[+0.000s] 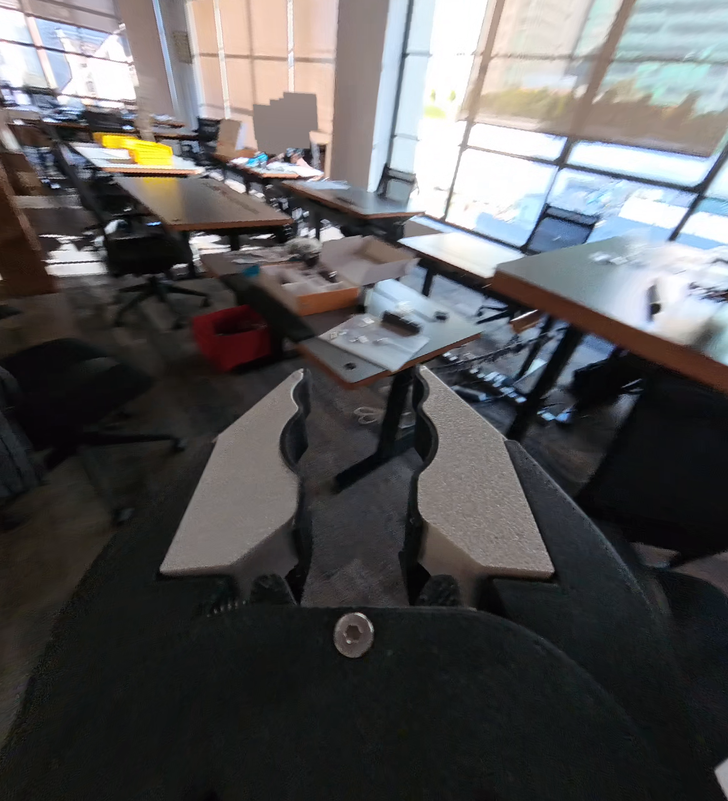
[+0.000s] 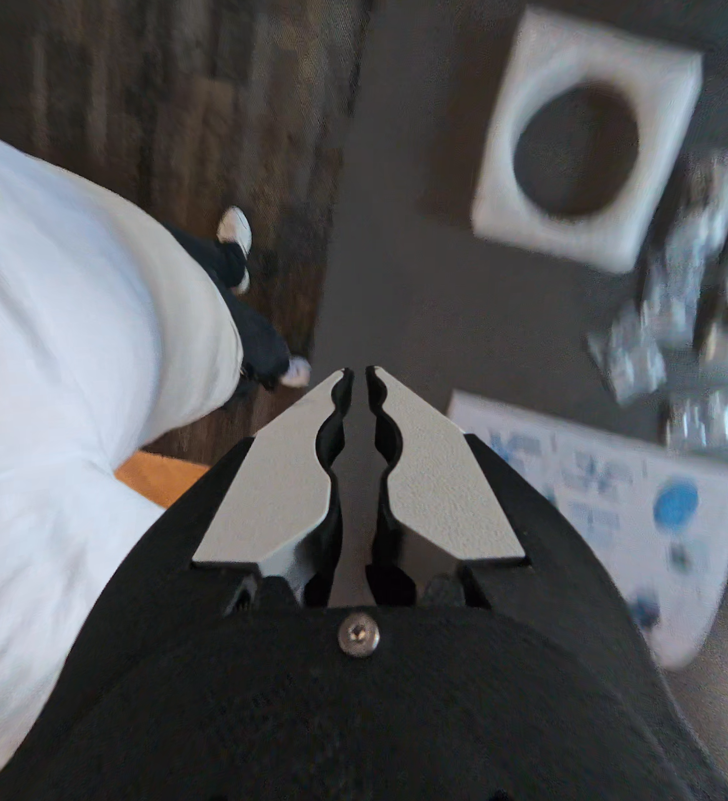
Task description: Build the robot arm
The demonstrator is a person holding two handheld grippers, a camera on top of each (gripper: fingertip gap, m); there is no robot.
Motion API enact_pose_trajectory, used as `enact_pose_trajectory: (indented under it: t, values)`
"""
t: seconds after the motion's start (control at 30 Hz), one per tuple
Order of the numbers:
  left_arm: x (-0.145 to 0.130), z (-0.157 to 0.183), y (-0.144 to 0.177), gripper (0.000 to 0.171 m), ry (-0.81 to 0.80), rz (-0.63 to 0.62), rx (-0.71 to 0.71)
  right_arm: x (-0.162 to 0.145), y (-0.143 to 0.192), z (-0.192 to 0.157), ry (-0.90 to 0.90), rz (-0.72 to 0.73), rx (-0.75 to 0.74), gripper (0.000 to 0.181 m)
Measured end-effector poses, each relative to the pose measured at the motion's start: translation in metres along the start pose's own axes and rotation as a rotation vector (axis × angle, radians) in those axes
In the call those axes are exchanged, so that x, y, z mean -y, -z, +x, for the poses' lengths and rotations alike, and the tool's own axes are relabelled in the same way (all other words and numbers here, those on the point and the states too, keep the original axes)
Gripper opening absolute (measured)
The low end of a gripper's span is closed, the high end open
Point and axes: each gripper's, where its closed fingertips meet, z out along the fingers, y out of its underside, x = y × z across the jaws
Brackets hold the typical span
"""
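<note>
My left gripper [image 1: 362, 381] is open and empty, held in the air above the carpet and pointing down a row of desks. Nearest ahead of it is a small dark desk [image 1: 353, 368] bearing white paper and small parts. My right gripper [image 2: 359, 375] is almost shut, with a thin gap between the tips and nothing in it. It hovers over the edge of a grey table [image 2: 418, 281]. On that table lie a white foam square with a round hole [image 2: 505, 190], several clear plastic bags [image 2: 692, 303] and a white printed sheet [image 2: 614, 511].
A person in a white top [image 2: 71, 346], dark trousers and white shoes stands left of the grey table. In the left wrist view are office chairs [image 1: 71, 390], a red bin [image 1: 232, 338] on the floor, an open cardboard box [image 1: 332, 277], yellow bins [image 1: 145, 149] and big windows. There is about 60 centimetres between the tips of the two grippers.
</note>
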Motion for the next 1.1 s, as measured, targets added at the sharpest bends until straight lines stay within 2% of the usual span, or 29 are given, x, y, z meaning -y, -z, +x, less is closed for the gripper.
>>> enact_pose_trajectory:
  t: [0.1, 0.23, 0.33, 0.4, 0.43, 0.5, 0.6, 0.67, 0.77, 0.87, 0.97, 1.03, 1.1]
  values:
    - [-0.004, -0.06, -0.02, 0.05, -0.021, -0.052, -0.035, 0.128, -0.038, -0.031, 0.072, 0.199, 0.003, 0.004]
    - [-0.007, -0.105, -0.056, 0.057, -0.032, -0.164, -0.156, 0.278, -0.084, -0.034, 0.127, 0.492, -0.124, 0.008]
    - [-0.009, -0.115, -0.089, 0.061, -0.065, -0.201, -0.247, 0.363, -0.115, -0.053, 0.109, 0.737, -0.092, 0.014]
    - [-0.017, -0.114, -0.116, 0.064, -0.06, -0.217, -0.318, 0.408, -0.133, -0.076, 0.128, 0.884, -0.046, 0.015]
    - [-0.021, -0.112, -0.132, 0.065, -0.054, -0.218, -0.351, 0.428, -0.143, -0.082, 0.141, 0.936, -0.076, 0.015]
    - [-0.027, -0.108, -0.166, 0.069, -0.044, -0.212, -0.403, 0.462, -0.175, -0.088, 0.184, 0.958, -0.141, 0.015]
    - [-0.03, -0.105, -0.22, 0.069, -0.033, -0.2, -0.447, 0.505, -0.241, -0.088, 0.239, 0.862, -0.146, 0.025]
    - [-0.028, -0.106, -0.256, 0.067, -0.004, -0.19, -0.479, 0.53, -0.29, -0.071, 0.232, 0.777, -0.163, 0.034]
    - [-0.025, -0.121, -0.31, 0.067, -0.013, -0.208, -0.471, 0.571, -0.353, -0.044, 0.169, 0.778, -0.107, 0.05]
    - [-0.021, -0.155, -0.364, 0.069, -0.07, -0.234, -0.356, 0.607, -0.417, -0.006, 0.006, 0.783, 0.003, 0.057]
    - [-0.009, -0.177, -0.411, 0.069, -0.063, -0.214, -0.313, 0.628, -0.467, 0.043, -0.172, 0.788, 0.074, 0.059]
    - [-0.002, -0.193, -0.441, 0.068, -0.058, -0.202, -0.281, 0.637, -0.49, 0.085, -0.204, 0.806, 0.0, 0.058]
    - [0.003, -0.207, -0.468, 0.067, -0.033, -0.197, -0.25, 0.641, -0.513, 0.126, -0.205, 0.762, -0.113, 0.058]
